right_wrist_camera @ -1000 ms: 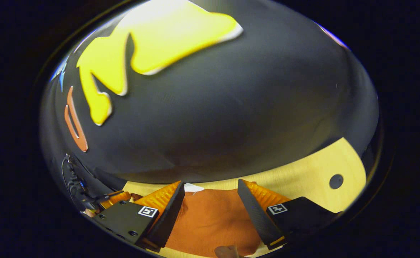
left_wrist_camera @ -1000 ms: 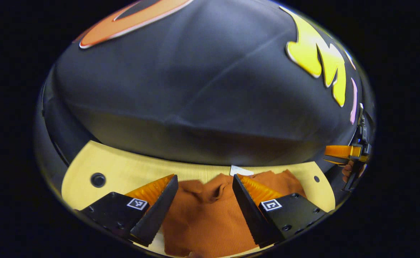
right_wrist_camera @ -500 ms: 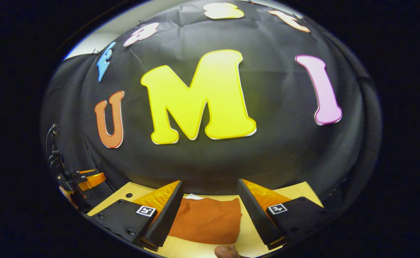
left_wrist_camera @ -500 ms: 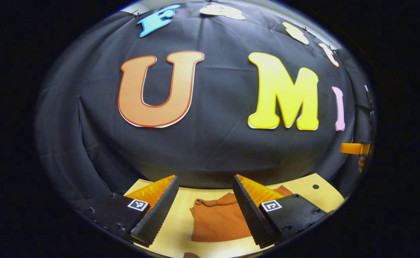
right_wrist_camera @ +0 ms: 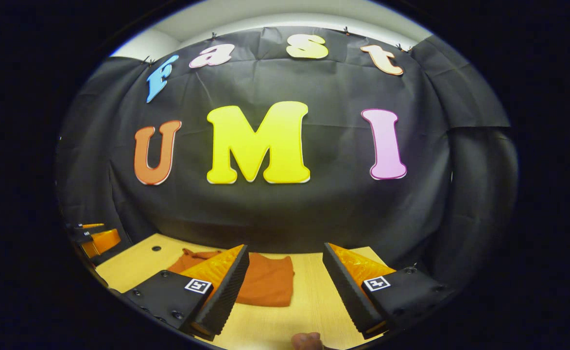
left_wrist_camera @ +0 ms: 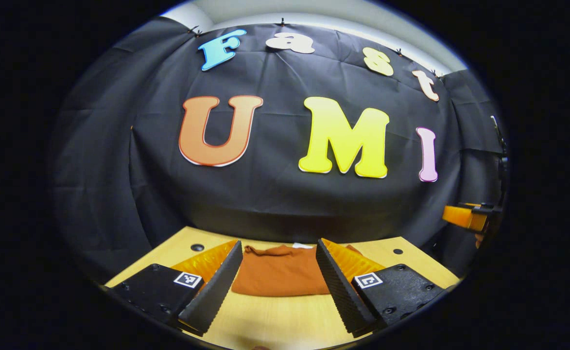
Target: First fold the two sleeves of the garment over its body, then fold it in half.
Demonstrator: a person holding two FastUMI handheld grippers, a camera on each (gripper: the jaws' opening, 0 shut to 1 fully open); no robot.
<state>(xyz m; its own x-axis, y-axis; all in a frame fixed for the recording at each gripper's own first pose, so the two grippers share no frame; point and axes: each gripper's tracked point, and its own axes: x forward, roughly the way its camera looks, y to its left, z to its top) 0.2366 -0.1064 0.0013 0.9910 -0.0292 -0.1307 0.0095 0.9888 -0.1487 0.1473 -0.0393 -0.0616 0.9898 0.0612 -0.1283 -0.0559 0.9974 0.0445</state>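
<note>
Garment [right_wrist_camera: 270,284] partly hidden behind the right gripper [right_wrist_camera: 285,291]; left gripper [right_wrist_camera: 95,238] cut off at the edge.

garment [left_wrist_camera: 280,272] on table [left_wrist_camera: 285,321], near wall

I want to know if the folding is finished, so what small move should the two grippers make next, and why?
Probably none on the cloth: just rest both grippers away from it. The orange garment lies on the wooden table as a compact folded rectangle, no sleeve sticking out. The left gripper and right gripper are open, empty and clear of it.
</note>
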